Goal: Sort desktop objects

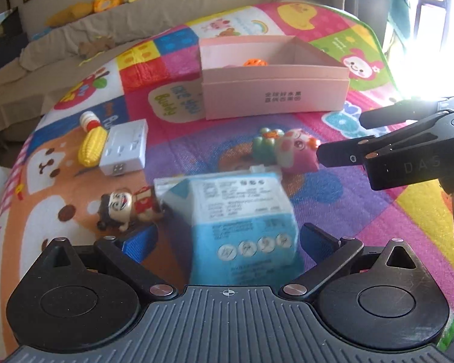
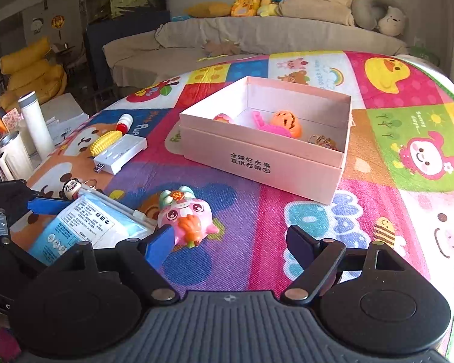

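Note:
A blue and white mask packet (image 1: 239, 227) lies on the play mat between the wide-open fingers of my left gripper (image 1: 227, 242), untouched by either pad; it also shows in the right wrist view (image 2: 87, 224). My right gripper (image 2: 230, 245) is open and empty, its left finger (image 2: 159, 243) against a pink pig toy (image 2: 187, 217), seen too in the left wrist view (image 1: 287, 148). The pink box (image 2: 257, 163) holds an orange pumpkin (image 2: 287, 122) and other small toys.
A white power adapter (image 1: 125, 146), a toy corn cob (image 1: 92, 146) and a small red and white bottle (image 1: 89, 119) lie at the left. A figurine keychain (image 1: 122, 208) lies beside the packet. Cups and a white flask (image 2: 34, 124) stand off the mat's left edge.

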